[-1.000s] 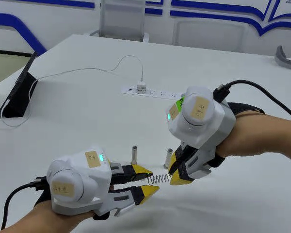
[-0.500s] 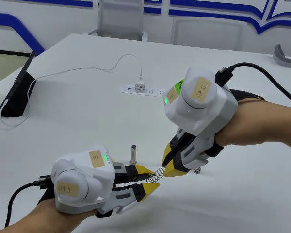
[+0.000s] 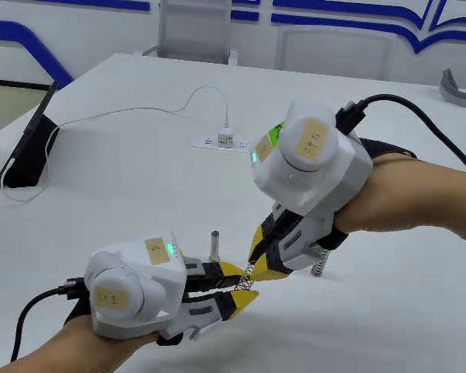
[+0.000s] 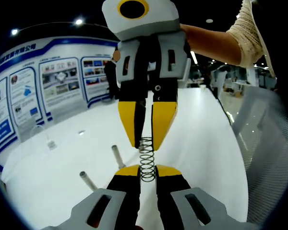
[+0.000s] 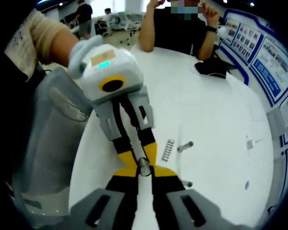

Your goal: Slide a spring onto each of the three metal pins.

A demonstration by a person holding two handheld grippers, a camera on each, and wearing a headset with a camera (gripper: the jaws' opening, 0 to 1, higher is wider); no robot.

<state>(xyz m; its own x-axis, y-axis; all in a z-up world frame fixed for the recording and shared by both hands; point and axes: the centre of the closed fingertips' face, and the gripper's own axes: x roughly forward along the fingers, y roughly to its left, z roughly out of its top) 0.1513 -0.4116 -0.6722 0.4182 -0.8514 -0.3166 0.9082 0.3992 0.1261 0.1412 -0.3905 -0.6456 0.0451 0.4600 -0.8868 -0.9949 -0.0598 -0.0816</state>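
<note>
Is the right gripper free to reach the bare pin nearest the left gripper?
Probably not yet: right gripper and left gripper both clamp one spring between them. That bare pin itself stands unobstructed.

We see a shiny metal-wire spring [image 4: 146, 160], a dull grey metal pin [image 3: 214, 245], fingers [image 4: 163, 117] of yellow and black matt plastic, and a smooth, matt white surface [image 3: 124, 179].

Left claw [image 3: 247, 284], right claw [image 3: 266, 270]: white housings [image 3: 132, 291], tan labels [image 3: 312, 140], black cables [image 3: 353, 115], yellow tips; cream knit sleeve [image 4: 252, 28].
</note>
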